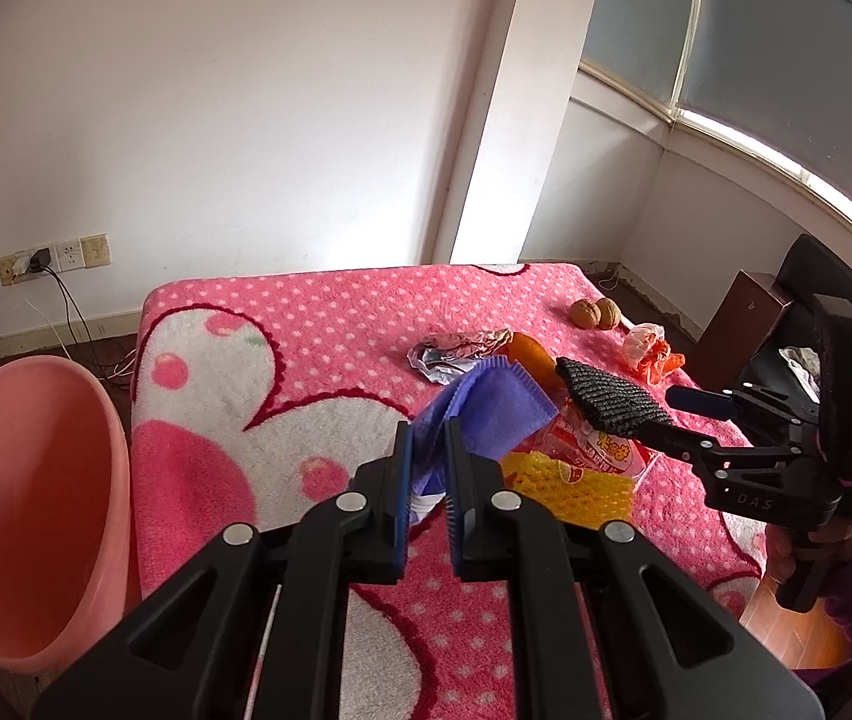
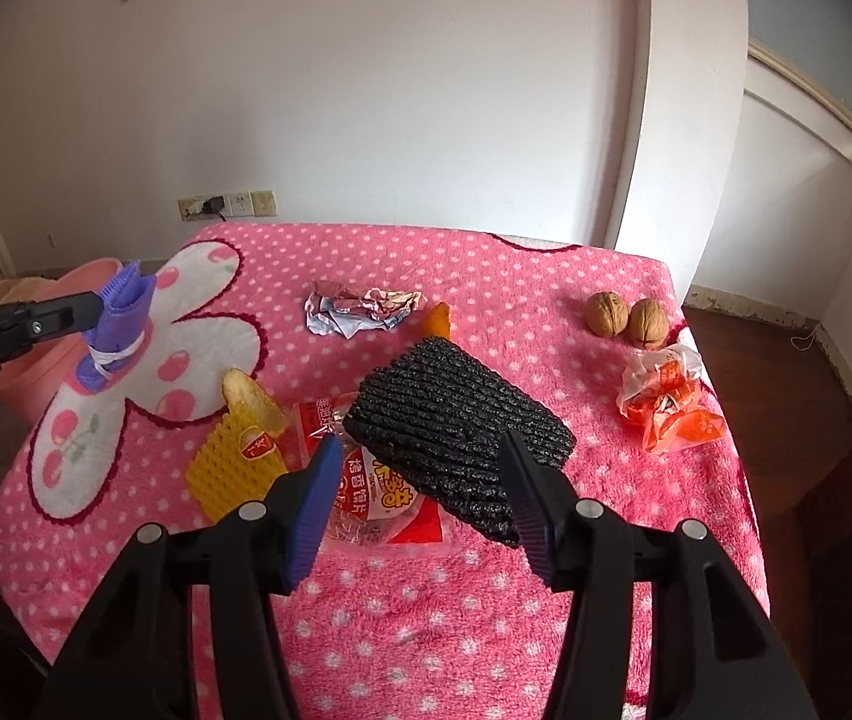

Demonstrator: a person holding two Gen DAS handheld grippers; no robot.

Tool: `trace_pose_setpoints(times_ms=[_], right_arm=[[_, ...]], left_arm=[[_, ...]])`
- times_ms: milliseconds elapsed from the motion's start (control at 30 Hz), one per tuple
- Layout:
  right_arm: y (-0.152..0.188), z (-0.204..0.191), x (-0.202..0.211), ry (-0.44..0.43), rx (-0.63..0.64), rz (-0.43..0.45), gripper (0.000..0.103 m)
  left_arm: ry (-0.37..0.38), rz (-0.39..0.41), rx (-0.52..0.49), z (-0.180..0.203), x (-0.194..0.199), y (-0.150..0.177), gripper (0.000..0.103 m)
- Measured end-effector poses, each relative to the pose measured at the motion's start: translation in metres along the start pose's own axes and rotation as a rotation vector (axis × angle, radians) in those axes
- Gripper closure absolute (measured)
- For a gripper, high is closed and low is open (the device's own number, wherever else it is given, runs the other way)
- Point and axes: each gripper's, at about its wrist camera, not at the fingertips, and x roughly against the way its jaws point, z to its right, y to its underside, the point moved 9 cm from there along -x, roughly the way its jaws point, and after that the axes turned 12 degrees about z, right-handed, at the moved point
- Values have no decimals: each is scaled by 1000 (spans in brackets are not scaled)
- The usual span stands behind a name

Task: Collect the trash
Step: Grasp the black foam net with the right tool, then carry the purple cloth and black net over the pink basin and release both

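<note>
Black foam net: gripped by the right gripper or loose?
Loose. The black foam net lies between the right gripper's spread fingers; the left pad stands clear of it.

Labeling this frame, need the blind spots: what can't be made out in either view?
- Pink bin: left wrist view; bottom and left side cut by frame edge, contents unseen.
- Red snack wrapper: right wrist view; partly under the black foam net.
- Right gripper: whether its right pad touches the net, unclear.

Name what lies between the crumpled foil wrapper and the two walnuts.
Only an orange peel, close by the foil wrapper; from it to the walnuts the blanket is bare. The right wrist view shows it best.
</note>
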Motion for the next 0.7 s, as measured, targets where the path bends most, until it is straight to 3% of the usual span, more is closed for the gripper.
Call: trace_pose_setpoints(times_ms=[100,133,167,267,533,700], right_arm=[[6,0,-15,23,45,-39,51],[8,1,-18,32,54,-50,60],[10,2,-21,36,57,-63,78],[11,5,-21,28,25,-63,93],[-22,-4,8,-29,-73,30,94],[-55,-33,22,-139,-131,96,94]], left_arm=[[-12,5,11,-5,6,1,94],[-16,8,14,-7,8,0,94],[-19,12,18,-9,10,0,94],[-25,22,28,-14,14,-1,94],[-41,49,52,-25,26,-4,94],[-73,87,64,-37,40,-11,94]])
